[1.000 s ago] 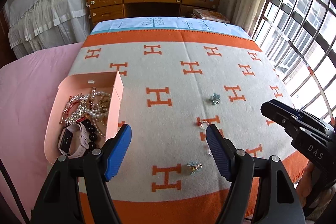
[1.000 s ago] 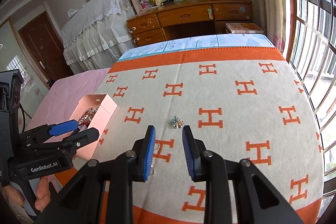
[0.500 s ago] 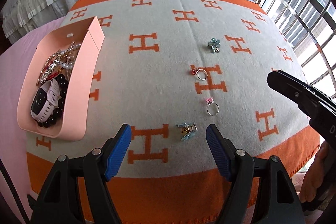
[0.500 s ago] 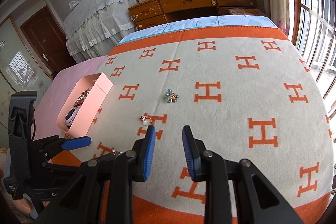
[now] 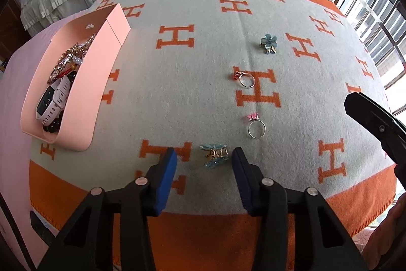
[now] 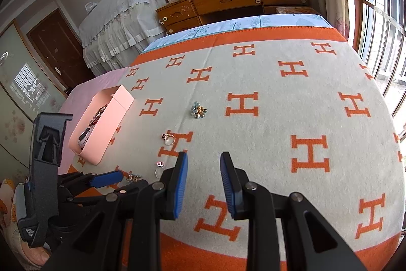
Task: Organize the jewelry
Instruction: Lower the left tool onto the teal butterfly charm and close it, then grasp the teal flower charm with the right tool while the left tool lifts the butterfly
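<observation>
A small blue butterfly hair clip (image 5: 214, 156) lies on the blanket between the open fingers of my left gripper (image 5: 203, 159); contact cannot be told. Beyond it lie a ring with a pink top (image 5: 256, 126), a ring with a red stone (image 5: 244, 78) and a blue flower clip (image 5: 269, 43). A pink box (image 5: 83, 93) at the left holds a white watch (image 5: 54, 99), beads and bracelets. My right gripper (image 6: 203, 165) is open and empty, hovering right of the rings. The flower clip (image 6: 198, 110) and red-stone ring (image 6: 168, 138) show in the right wrist view.
The grey and orange H-patterned blanket (image 5: 192, 83) covers the bed, its front edge just below my grippers. A wooden desk (image 6: 228, 1) stands behind the bed, windows (image 6: 380, 17) at the right, a pink sheet (image 5: 12, 93) at the left.
My left gripper has dropped forward and down to the near edge, its fingers now on either side of the butterfly clip. The right gripper has pulled back a little and stays open.
</observation>
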The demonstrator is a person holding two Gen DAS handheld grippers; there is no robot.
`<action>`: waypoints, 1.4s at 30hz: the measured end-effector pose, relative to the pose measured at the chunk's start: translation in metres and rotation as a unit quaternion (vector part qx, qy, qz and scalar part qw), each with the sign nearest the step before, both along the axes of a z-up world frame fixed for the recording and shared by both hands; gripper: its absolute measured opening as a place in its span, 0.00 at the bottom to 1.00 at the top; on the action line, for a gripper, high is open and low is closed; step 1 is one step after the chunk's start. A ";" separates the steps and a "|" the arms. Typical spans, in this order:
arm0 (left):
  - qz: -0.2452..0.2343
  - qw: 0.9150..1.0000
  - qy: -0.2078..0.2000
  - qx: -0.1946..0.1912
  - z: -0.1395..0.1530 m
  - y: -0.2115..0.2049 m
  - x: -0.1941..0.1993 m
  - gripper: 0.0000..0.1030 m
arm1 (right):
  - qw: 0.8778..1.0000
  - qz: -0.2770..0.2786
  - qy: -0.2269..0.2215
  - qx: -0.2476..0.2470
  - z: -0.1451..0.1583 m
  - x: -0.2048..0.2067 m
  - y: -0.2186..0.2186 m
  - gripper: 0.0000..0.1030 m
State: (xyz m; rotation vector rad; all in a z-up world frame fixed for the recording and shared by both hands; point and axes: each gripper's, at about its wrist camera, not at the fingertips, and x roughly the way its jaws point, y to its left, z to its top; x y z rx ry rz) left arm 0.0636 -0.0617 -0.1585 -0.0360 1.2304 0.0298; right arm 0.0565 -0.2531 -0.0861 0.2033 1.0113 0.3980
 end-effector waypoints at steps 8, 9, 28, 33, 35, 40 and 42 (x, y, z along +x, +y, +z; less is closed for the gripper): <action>0.008 1.000 -0.008 -0.016 0.004 0.004 -0.008 0.17 | 1.000 0.003 0.006 0.002 -0.005 0.001 -0.002 0.26; 0.009 1.000 -0.009 -0.021 0.004 0.006 -0.008 0.17 | 1.000 0.003 0.008 0.002 -0.006 0.001 -0.001 0.26; 0.008 0.997 -0.043 -0.061 0.006 0.039 -0.002 0.17 | 0.995 0.045 -0.008 -0.089 -0.019 0.027 0.054 0.26; -0.002 0.996 -0.053 -0.067 0.007 0.044 0.001 0.17 | 0.988 0.058 -0.038 -0.140 -0.019 0.044 0.077 0.26; -0.005 0.996 -0.055 -0.071 0.007 0.047 0.002 0.17 | 0.987 0.063 -0.035 -0.146 -0.022 0.053 0.084 0.26; -0.012 0.995 -0.055 -0.081 0.005 0.052 0.007 0.17 | 0.979 0.061 -0.039 -0.189 -0.030 0.067 0.098 0.26; -0.015 0.995 -0.054 -0.085 0.004 0.055 0.009 0.17 | 0.978 0.060 -0.034 -0.199 -0.035 0.071 0.100 0.26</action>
